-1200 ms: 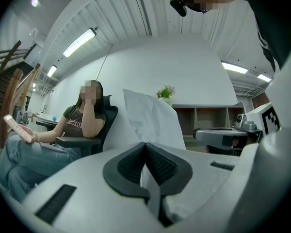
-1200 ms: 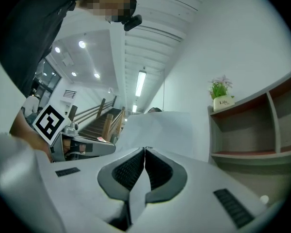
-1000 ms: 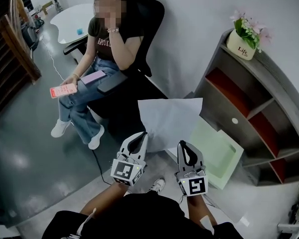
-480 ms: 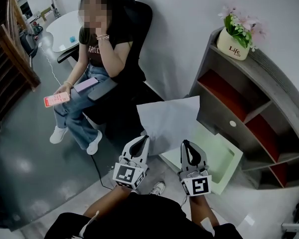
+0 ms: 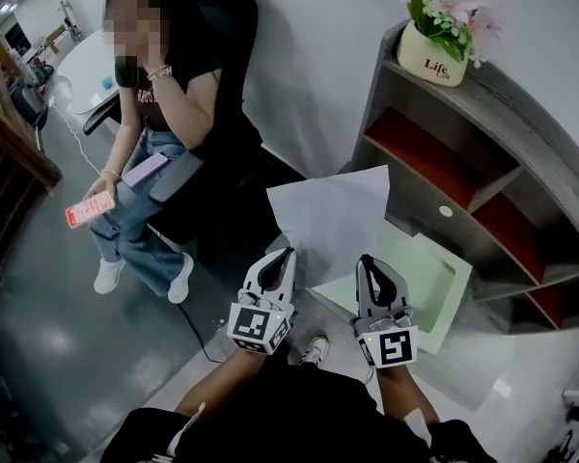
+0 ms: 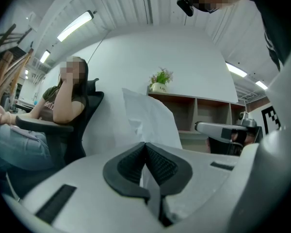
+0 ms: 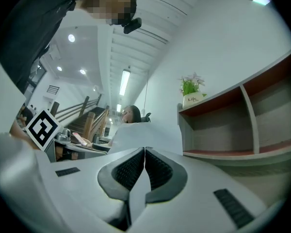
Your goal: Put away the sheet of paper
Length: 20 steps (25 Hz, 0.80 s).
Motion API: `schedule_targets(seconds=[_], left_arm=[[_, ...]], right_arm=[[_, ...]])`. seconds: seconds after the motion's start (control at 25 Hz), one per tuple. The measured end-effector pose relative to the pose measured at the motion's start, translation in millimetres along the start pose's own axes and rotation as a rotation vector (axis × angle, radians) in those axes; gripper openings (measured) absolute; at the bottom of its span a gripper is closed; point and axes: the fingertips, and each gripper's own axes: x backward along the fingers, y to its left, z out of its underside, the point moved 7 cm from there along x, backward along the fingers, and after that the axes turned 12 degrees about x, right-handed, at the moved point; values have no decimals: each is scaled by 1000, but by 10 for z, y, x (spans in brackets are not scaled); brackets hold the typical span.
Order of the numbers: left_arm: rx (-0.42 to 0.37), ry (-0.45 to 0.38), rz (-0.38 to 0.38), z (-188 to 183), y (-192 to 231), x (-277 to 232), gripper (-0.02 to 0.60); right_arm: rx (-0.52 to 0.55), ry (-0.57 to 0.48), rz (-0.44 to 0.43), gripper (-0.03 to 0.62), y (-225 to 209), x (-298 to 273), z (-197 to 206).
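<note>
A white sheet of paper hangs in the air between both grippers, held by its near edge. My left gripper is shut on the sheet's near left corner, and my right gripper is shut on its near right corner. In the left gripper view the paper rises from the closed jaws. In the right gripper view the paper stands up from the closed jaws. The sheet sits in front of a grey shelf unit with red compartments.
A person sits in a black chair at the left, holding a phone. A flower pot stands on the shelf's top. A pale green tray lies on the floor below the sheet. A cable runs across the grey floor.
Both grippers and the sheet have shifted toward the shelf unit, which now looms larger at the right. The seated person has slid toward the left of the head view.
</note>
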Motion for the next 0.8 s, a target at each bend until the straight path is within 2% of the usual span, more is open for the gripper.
schedule_targets(seconds=[0.16, 0.28, 0.44, 0.64, 0.8], left_arm=[[-3, 30, 50, 15, 42, -200, 8], [10, 66, 69, 32, 124, -336, 8], [21, 132, 95, 96, 277, -517, 8], [17, 255, 115, 221, 435, -767, 8], [8, 324, 139, 296, 569, -901, 8]], right_arm=[[-6, -14, 64, 25, -112, -75, 22], [-53, -12, 88, 25, -150, -130, 98], [-73, 20, 145, 25, -159, -225, 216], [83, 54, 226, 25, -130, -292, 184], [104, 106, 256, 25, -66, -295, 212]])
